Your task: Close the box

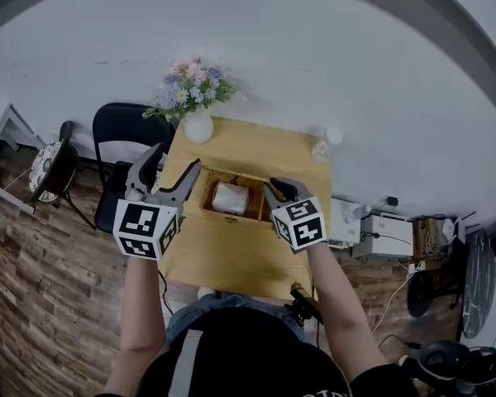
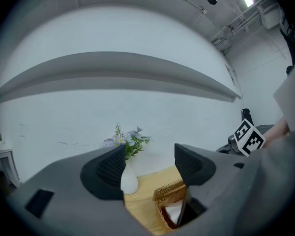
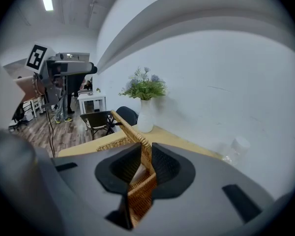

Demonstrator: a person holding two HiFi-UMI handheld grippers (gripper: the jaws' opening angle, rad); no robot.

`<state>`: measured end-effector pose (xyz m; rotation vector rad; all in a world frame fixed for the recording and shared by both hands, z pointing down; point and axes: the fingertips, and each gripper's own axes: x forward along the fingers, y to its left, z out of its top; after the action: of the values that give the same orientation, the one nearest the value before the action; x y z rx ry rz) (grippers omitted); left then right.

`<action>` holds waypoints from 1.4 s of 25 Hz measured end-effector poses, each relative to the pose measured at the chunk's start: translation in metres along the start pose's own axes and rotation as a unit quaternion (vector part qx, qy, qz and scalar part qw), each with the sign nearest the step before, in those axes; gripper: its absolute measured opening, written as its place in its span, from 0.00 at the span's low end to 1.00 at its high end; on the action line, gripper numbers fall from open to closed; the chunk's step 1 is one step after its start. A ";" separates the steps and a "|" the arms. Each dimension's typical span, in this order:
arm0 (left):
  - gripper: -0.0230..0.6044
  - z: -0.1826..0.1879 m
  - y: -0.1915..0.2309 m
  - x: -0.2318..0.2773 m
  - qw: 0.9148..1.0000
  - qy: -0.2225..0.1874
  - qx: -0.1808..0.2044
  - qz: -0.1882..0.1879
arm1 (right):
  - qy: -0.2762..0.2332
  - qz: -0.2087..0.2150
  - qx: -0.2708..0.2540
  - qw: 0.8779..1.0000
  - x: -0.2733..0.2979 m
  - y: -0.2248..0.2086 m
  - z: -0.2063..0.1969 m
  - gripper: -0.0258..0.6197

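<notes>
Head view, bench: the wooden bench (image 1: 231,259) is carrying a wicker box (image 1: 231,217) at its middle. The box's long axis is running 9 to 3 o'clock, and something white is lying inside.
Head view, left tool: the left tool (image 1: 179,159) is hovering just beside the box's 9 o'clock end, not touching it.
Head view, right tool: the right tool (image 1: 274,190) is sitting at the box's 3 o'clock end, so it is the hand on the work.
Head view, surroundings: a white vase (image 1: 198,127) of flowers is standing at the bench's 11 o'clock corner, and a clear bottle (image 1: 326,143) is lying near 1 o'clock.
Left gripper view, tool state: the jaws are standing wide apart and gripping nothing. The vase and the open box are showing beyond the gap, the box toward 5 o'clock.
Right gripper view, tool state: the jaws are standing nearly together, pinching the wicker lid (image 3: 130,127) by its edge. The lid is rising tilted and running away toward 11 o'clock – clearly not yet down.
Coming move, as a judgement: the lid is probably needing to swing down from the 3 o'clock end toward 9 o'clock, across the box's long axis. The right hand is placed to carry it – the left tool is waiting on the side where the lid would land.
</notes>
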<state>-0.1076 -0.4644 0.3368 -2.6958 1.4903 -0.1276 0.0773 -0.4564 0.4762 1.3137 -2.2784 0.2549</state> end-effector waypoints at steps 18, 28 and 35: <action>0.54 -0.021 -0.002 0.009 1.000 0.014 -0.020 -0.012 | 0.096 0.067 -0.031 0.993 0.002 0.036 -0.060 0.21; 0.54 -0.034 -0.007 0.005 0.999 0.024 -0.033 -0.028 | 0.133 0.062 -0.008 0.989 -0.001 0.052 -0.089 0.22; 0.54 -0.044 -0.009 0.001 0.998 0.031 -0.040 -0.046 | 0.123 0.045 0.027 0.991 -0.011 0.055 -0.089 0.21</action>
<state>-0.1044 -0.4611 0.3811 -2.8501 1.4175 -0.1600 0.0636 -0.3840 0.5517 1.1368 -2.1352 0.4856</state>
